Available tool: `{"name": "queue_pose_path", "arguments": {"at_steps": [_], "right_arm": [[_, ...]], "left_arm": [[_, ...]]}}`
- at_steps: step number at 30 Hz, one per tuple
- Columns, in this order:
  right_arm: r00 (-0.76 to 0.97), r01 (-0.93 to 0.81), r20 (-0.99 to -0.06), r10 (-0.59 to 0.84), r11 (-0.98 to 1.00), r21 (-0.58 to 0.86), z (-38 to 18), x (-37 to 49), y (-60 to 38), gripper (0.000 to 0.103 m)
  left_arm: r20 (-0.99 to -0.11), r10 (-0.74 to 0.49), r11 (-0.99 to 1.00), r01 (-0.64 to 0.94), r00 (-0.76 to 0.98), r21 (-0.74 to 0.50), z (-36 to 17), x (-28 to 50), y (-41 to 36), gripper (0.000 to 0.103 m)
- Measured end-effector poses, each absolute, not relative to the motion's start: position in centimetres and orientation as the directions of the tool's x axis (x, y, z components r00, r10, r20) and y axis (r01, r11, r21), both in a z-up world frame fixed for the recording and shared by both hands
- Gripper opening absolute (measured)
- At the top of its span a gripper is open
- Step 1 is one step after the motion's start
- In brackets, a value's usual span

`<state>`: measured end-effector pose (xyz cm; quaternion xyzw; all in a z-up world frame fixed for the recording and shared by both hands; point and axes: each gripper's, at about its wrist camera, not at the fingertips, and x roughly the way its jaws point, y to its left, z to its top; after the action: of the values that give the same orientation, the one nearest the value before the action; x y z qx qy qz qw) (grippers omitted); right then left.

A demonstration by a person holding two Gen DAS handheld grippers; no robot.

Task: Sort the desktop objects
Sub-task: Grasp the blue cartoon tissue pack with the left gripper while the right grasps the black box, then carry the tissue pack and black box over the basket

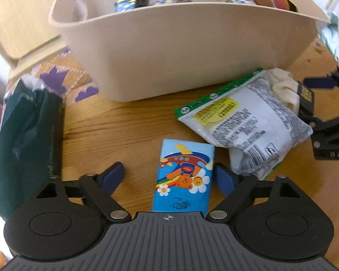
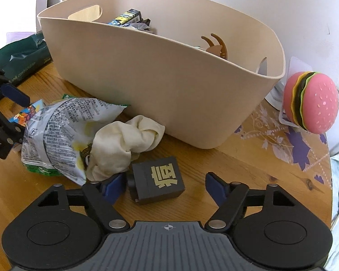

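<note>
Desktop objects lay strewn before a beige basket (image 2: 160, 85) on the wooden table (image 2: 248, 160). A dark green bag (image 1: 24, 140) sat off the basket's left end, a crumpled snack packet (image 1: 244, 122) and cream cloth (image 2: 124, 142) against its front. Nearer still, the left gripper (image 1: 169, 176) stood spread around a blue tissue pack (image 1: 184, 176); the right gripper (image 2: 166, 184) spread around a small black box (image 2: 157, 180).

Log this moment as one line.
left gripper: open around blue cartoon tissue pack | right gripper: open around black gold-character box | beige plastic tub: partly filled
</note>
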<state>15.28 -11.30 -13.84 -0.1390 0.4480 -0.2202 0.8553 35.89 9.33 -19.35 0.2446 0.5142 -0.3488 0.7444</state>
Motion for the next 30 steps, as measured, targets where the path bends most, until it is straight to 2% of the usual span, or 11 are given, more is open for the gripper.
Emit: {"name": "queue_pose_path", "arguments": {"at_steps": [4, 7, 8, 10, 11, 12, 25, 30], "right_arm": [[0.504, 0.272, -0.713, -0.488, 0.873, -0.405, -13.8, 15.1, -11.6, 0.075], [0.507, 0.273, -0.722, -0.471, 0.882, -0.384, -13.8, 15.1, -11.6, 0.067], [0.508, 0.271, -0.727, -0.462, 0.887, -0.374, -13.7, 15.0, -11.6, 0.063], [0.508, 0.270, -0.737, -0.446, 0.895, -0.355, -13.6, 15.1, -11.5, 0.056], [0.506, 0.269, -0.740, -0.443, 0.896, -0.353, -13.6, 15.1, -11.4, 0.053], [0.504, 0.269, -0.741, -0.444, 0.896, -0.354, -13.6, 15.2, -11.3, 0.050], [0.457, 0.320, -0.765, -0.453, 0.887, -0.334, -13.2, 12.6, -10.5, 0.047], [0.466, 0.364, -0.770, -0.436, 0.888, -0.282, -12.1, 10.4, -10.0, 0.047]], "left_arm": [[-0.924, -0.298, 0.615, 0.789, 0.240, 0.006, -19.4, 35.5, 9.7, 0.089], [-0.921, -0.301, 0.612, 0.791, 0.247, 0.012, -19.4, 35.7, 9.6, 0.088], [-0.919, -0.305, 0.613, 0.790, 0.251, 0.012, -19.4, 35.7, 9.7, 0.084], [-0.909, -0.324, 0.611, 0.792, 0.262, 0.010, -19.1, 35.6, 9.9, 0.069], [-0.905, -0.334, 0.605, 0.796, 0.264, 0.009, -18.9, 35.5, 9.9, 0.054], [-0.904, -0.338, 0.600, 0.800, 0.263, 0.008, -18.8, 35.5, 9.8, 0.047], [-0.907, -0.345, 0.591, 0.807, 0.243, -0.008, -18.0, 34.6, 11.3, 0.047], [-0.899, -0.358, 0.597, 0.802, 0.250, -0.014, -16.2, 34.4, 12.9, 0.047]]}}
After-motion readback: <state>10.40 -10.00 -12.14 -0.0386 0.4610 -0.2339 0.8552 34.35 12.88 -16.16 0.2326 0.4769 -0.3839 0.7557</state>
